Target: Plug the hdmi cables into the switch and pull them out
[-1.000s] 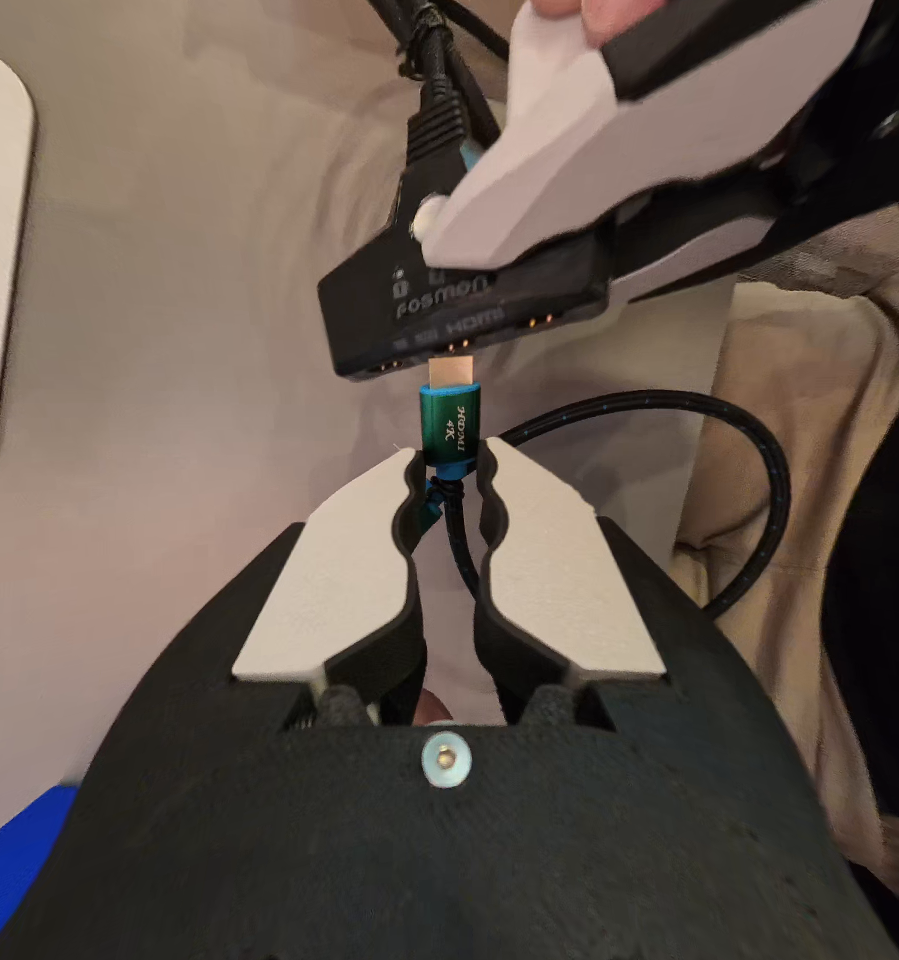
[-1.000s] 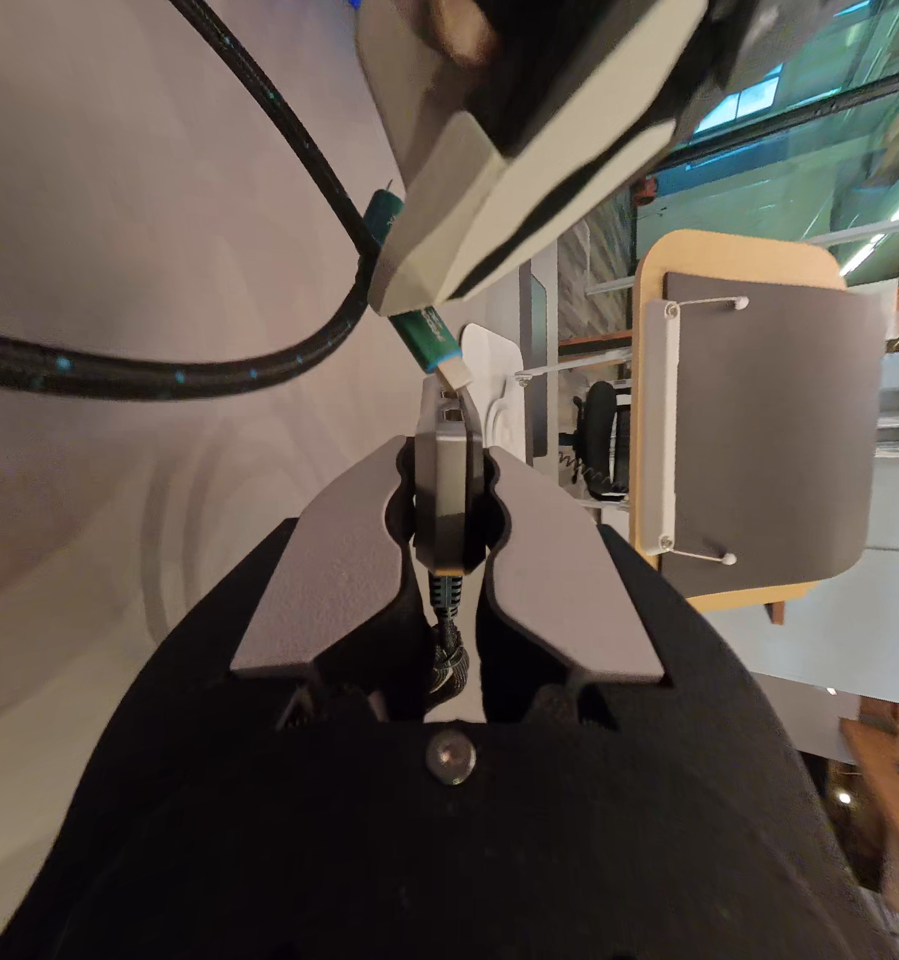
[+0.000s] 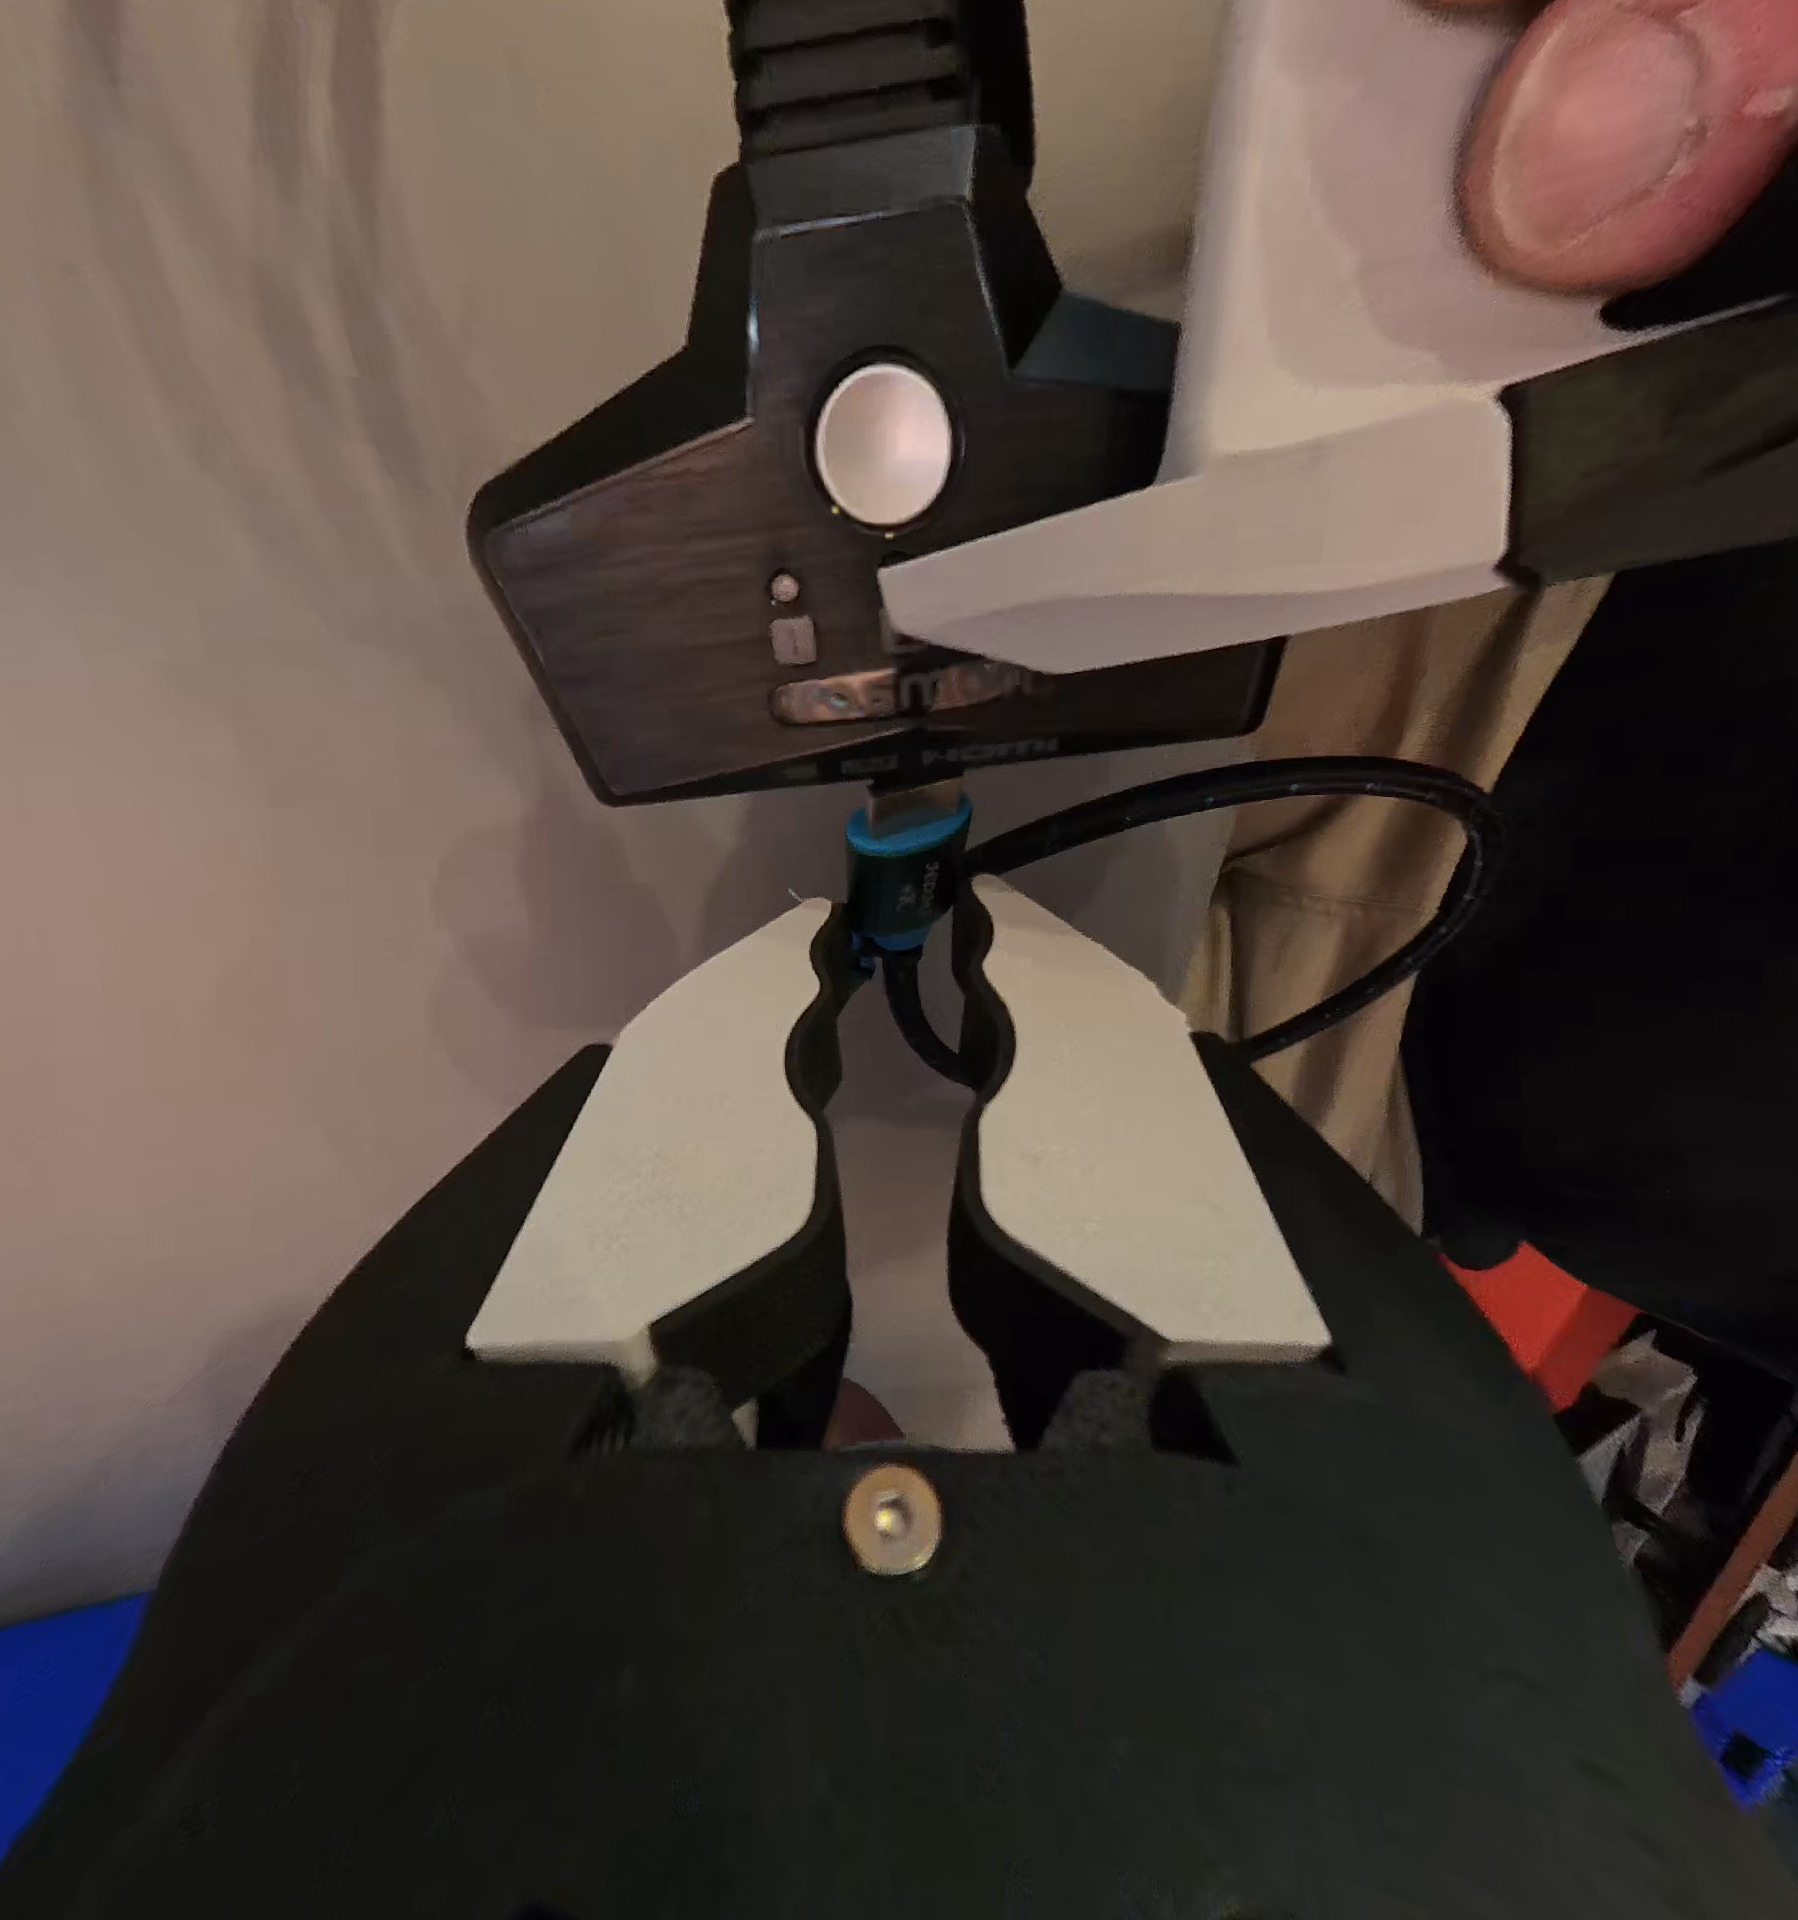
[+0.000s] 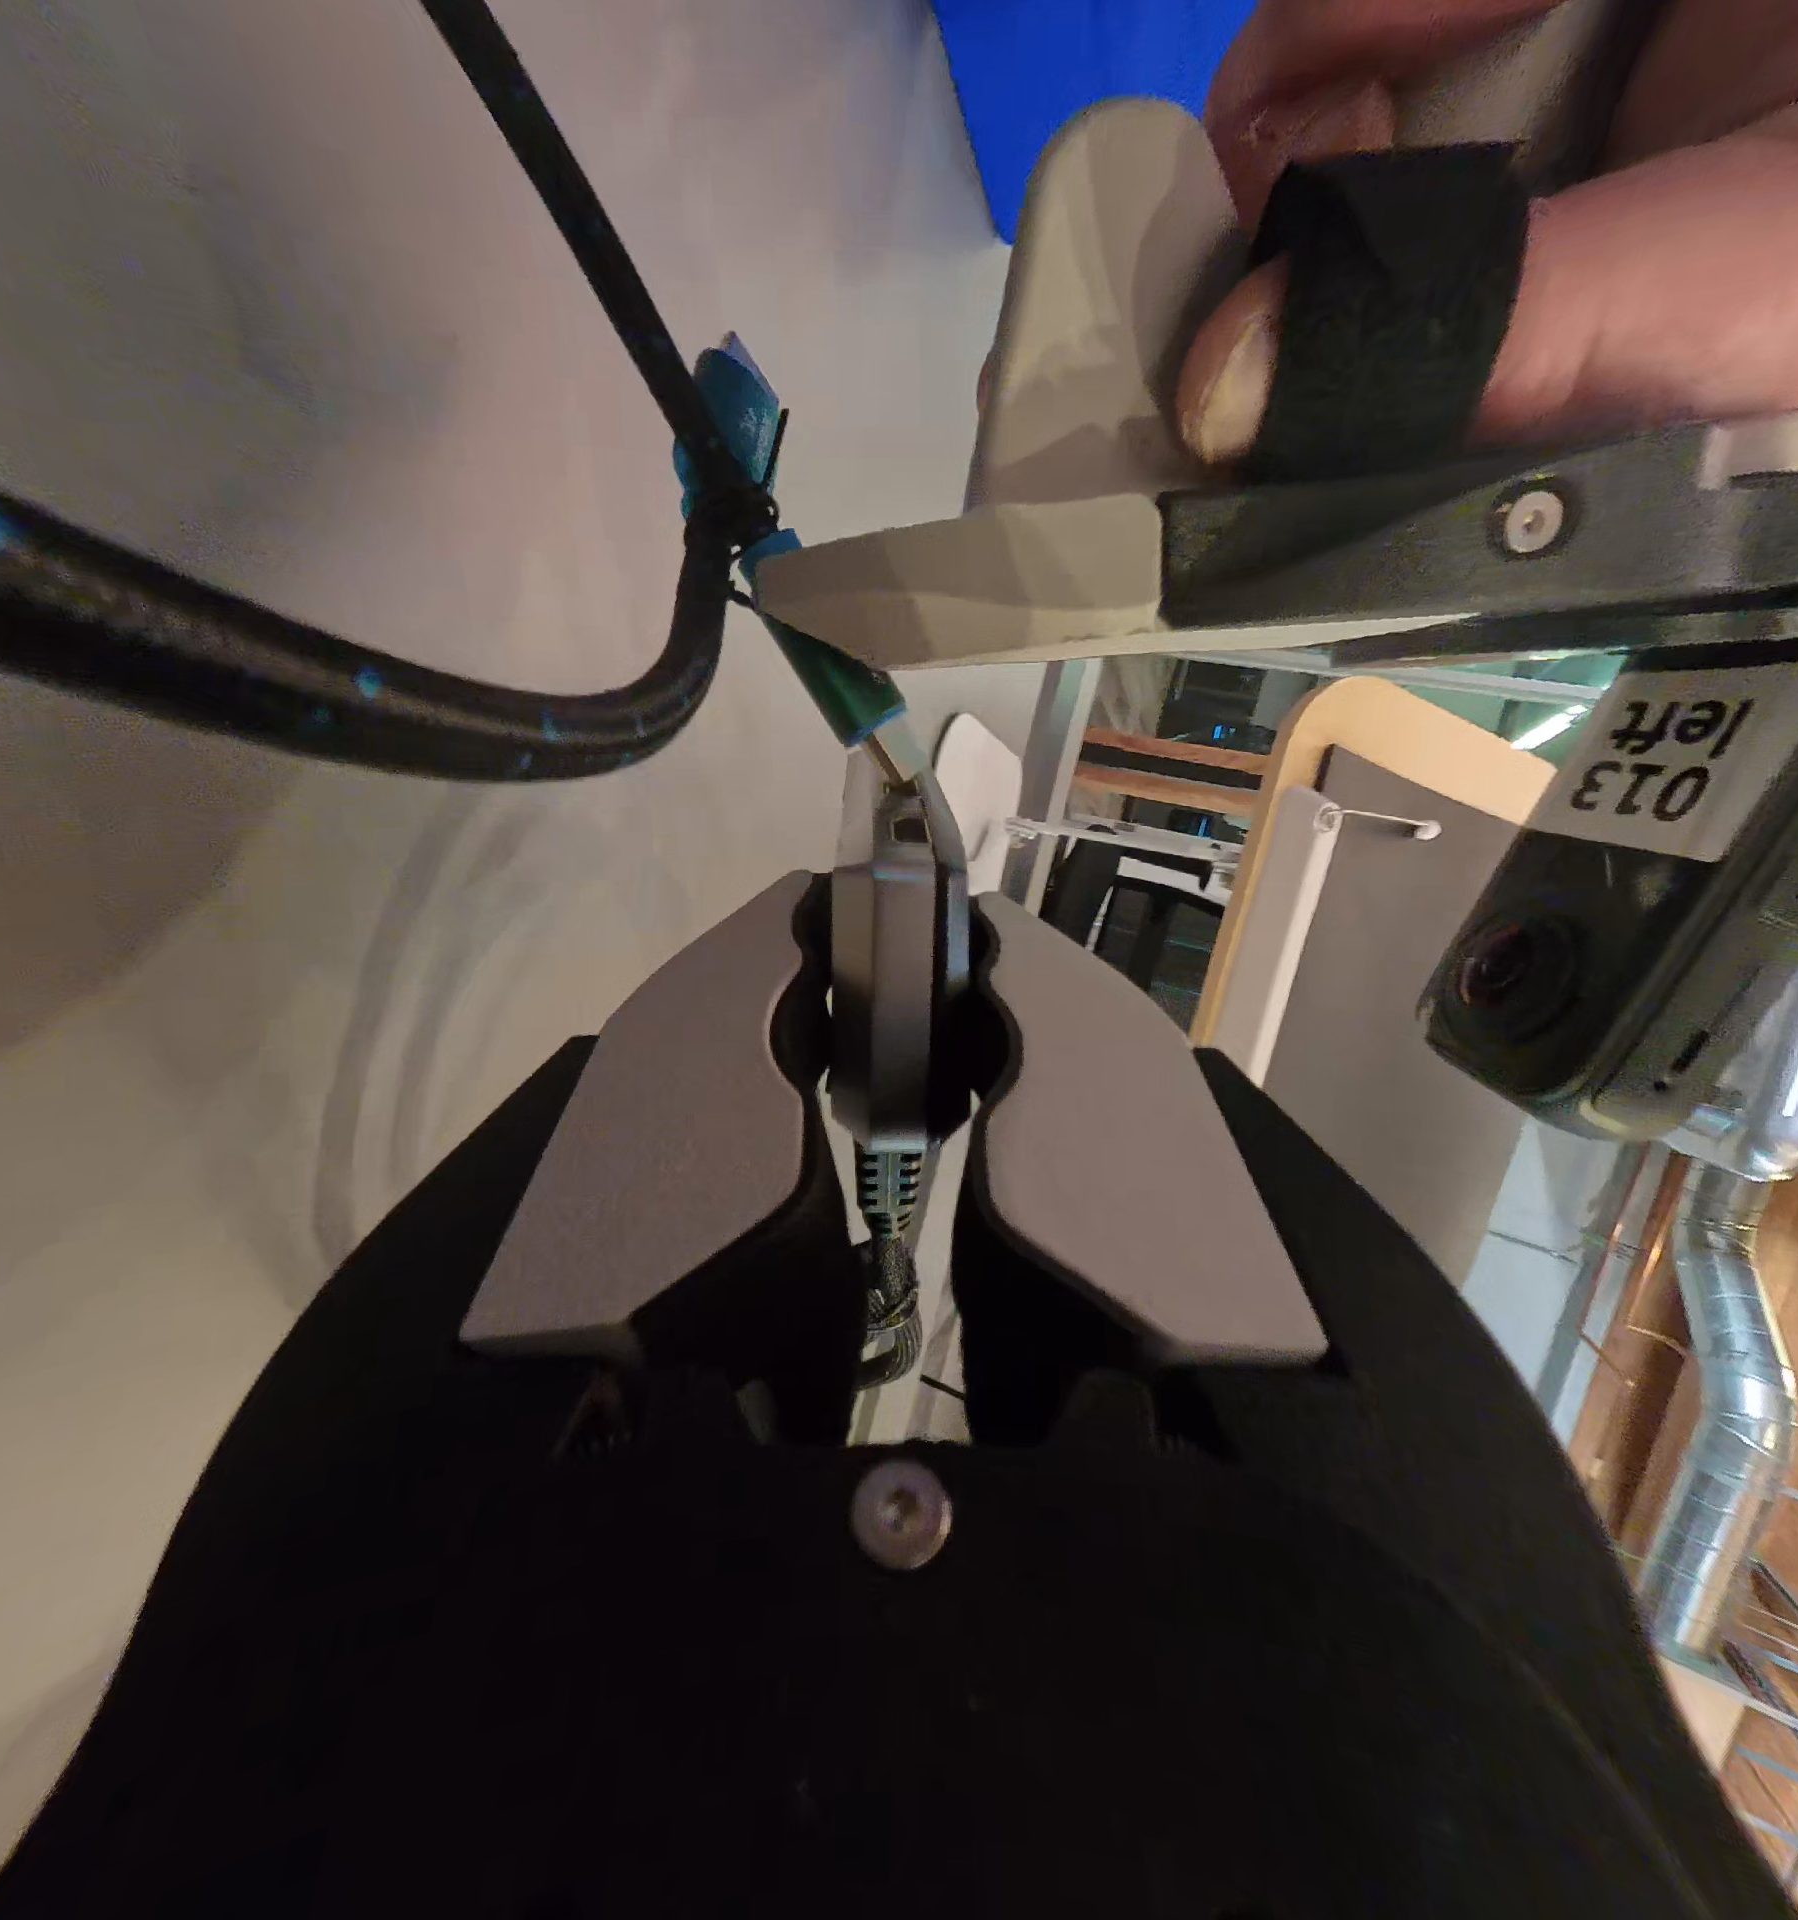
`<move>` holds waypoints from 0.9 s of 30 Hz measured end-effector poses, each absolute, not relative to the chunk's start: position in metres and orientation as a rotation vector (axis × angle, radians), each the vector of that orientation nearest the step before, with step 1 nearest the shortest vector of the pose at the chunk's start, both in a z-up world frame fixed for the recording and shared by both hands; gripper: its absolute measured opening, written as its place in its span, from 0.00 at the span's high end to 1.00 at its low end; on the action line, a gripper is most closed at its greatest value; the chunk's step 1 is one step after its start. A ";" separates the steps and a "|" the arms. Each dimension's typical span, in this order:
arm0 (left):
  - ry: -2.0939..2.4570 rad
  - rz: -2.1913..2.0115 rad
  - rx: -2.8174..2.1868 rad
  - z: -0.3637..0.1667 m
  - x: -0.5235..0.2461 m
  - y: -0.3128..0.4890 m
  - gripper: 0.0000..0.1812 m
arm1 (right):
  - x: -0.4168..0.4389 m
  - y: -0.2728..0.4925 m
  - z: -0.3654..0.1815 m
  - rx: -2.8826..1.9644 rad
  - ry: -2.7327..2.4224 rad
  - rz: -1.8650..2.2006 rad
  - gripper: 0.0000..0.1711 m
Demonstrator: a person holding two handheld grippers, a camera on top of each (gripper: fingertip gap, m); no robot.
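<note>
Pinching the teal HDMI plug [image 3: 900,894] at lower centre of the left wrist view, the left hand-held gripper [image 3: 900,920] points it up-frame, long axis nearly in line with the port. Directly above, the plug's metal tip meets the switch [image 3: 770,582] at its lower edge, seemingly only partly seated. Farther up, the right hand-held gripper [image 4: 900,987] is clamped on the switch body. Right wrist view: plug enters at a slant from upper left.
</note>
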State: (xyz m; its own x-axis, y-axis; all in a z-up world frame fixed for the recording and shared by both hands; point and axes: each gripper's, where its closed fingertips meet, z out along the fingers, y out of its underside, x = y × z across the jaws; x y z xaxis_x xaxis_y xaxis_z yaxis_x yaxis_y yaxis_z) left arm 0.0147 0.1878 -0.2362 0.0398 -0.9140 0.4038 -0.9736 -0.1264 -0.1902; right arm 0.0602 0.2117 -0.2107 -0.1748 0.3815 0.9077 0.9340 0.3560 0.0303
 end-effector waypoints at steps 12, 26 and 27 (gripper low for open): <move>-2.518 0.118 2.400 -0.253 0.018 0.230 0.86 | 0.078 0.214 -0.219 -1.299 -1.751 -0.679 0.88; -2.850 -0.201 2.416 -0.270 0.019 0.221 0.85 | 0.088 0.216 -0.211 -1.355 -1.686 -0.611 0.88; -2.920 -0.306 2.377 -0.273 0.021 0.222 0.84 | 0.089 0.216 -0.211 -1.356 -1.682 -0.609 0.88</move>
State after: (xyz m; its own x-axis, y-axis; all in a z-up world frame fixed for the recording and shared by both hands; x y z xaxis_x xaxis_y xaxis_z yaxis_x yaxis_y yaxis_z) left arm 0.0210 0.2216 -0.2731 -0.0901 -0.8296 -0.5511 -0.9257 0.2739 -0.2610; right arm 0.0890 0.2162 -0.2106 -0.0311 0.5230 0.8517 0.9470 0.2880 -0.1423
